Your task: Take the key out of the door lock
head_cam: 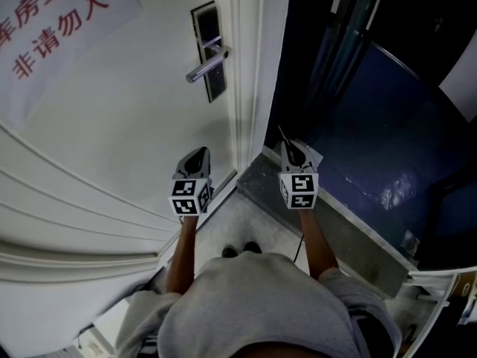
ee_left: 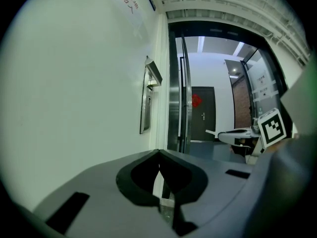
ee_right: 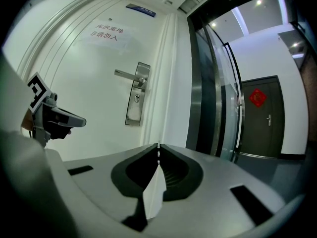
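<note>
The white door point(head_cam: 127, 118) carries a dark lock plate point(head_cam: 208, 51) with a silver lever handle point(head_cam: 206, 67). In the right gripper view the lock plate point(ee_right: 136, 94) has a small dark spot point(ee_right: 136, 99) under the lever. It is too small to tell whether it is the key. My left gripper point(head_cam: 200, 154) is held low in front of the door, well below the lock, shut and empty. My right gripper point(head_cam: 288, 146) hangs by the door's edge, also shut, with nothing clearly between the jaws. Each gripper shows in the other's view: the left gripper point(ee_right: 59, 119) and the right gripper point(ee_left: 237, 135).
A paper notice with red characters point(head_cam: 52, 21) is stuck high on the door. To the right the doorway opens onto a dark corridor with a shiny blue floor point(head_cam: 373, 148) and a grey threshold point(head_cam: 335, 230). A dark door with a red ornament point(ee_right: 260, 114) stands far across.
</note>
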Demonstrator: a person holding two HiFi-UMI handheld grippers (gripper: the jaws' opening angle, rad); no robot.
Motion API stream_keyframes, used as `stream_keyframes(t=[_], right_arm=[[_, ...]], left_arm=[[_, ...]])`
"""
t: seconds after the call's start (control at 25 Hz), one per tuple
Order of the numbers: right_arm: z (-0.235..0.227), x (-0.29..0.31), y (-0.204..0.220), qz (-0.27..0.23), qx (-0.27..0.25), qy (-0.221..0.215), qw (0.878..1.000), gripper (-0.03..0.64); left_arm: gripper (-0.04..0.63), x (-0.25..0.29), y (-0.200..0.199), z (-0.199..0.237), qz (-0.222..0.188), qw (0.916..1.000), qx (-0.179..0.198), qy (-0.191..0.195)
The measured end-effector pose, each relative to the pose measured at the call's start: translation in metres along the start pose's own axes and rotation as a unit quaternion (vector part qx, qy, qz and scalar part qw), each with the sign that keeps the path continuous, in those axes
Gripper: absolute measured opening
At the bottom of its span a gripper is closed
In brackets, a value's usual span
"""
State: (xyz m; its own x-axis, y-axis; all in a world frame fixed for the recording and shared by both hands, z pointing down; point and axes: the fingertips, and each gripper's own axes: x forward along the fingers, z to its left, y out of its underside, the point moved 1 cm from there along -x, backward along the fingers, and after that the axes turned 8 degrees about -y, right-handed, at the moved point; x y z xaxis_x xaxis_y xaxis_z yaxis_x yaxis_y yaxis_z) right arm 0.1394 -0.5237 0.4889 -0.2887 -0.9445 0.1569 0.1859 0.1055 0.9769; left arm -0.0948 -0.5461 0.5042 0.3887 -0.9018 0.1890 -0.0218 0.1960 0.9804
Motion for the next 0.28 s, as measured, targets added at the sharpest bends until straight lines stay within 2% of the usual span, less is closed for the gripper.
stream_keyframes(t=[0.28], right_arm=[[0.0052, 0.0027, -0.0017, 0.004, -0.003, -0.005, 1.0, 0.029]], left_arm=[[0.018, -0.0008, -0.0001, 0.0041, 0.0, 1.0, -0.002, -0.002]])
